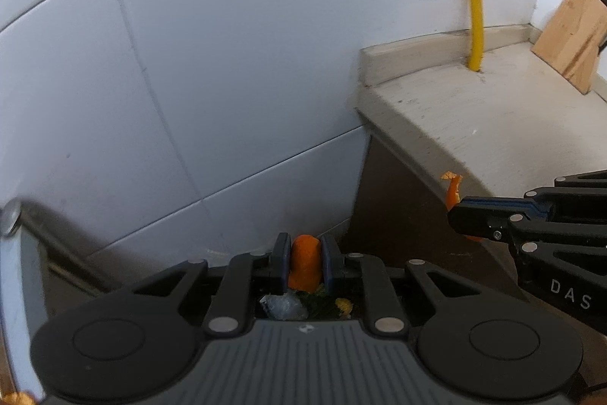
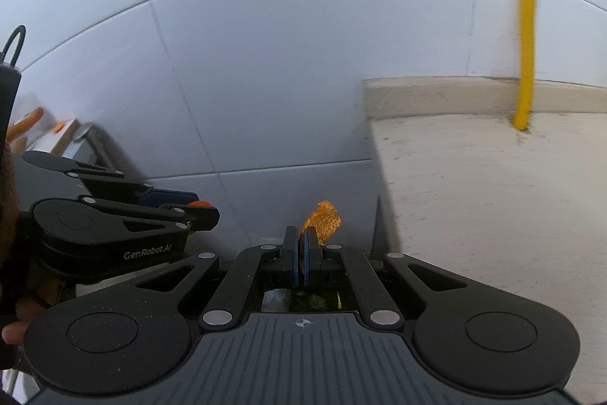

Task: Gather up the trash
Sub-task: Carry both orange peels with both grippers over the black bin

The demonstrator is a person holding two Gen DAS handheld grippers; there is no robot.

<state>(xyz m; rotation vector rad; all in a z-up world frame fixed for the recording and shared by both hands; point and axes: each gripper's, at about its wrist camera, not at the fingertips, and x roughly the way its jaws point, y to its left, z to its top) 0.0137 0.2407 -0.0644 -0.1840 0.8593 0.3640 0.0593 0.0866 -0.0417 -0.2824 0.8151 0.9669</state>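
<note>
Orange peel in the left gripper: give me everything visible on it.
The orange peel is a thick, curved strip with a rounded top, matt orange on the face toward the left wrist camera. It stands roughly upright between the blue pads of the left gripper, whose jaws are closed on it from both sides; its top reaches about level with the pad tips. Its lower end runs down behind the gripper body. Below it lies other trash, apparently in a bin. In the right wrist view only a small orange sliver shows.
</note>
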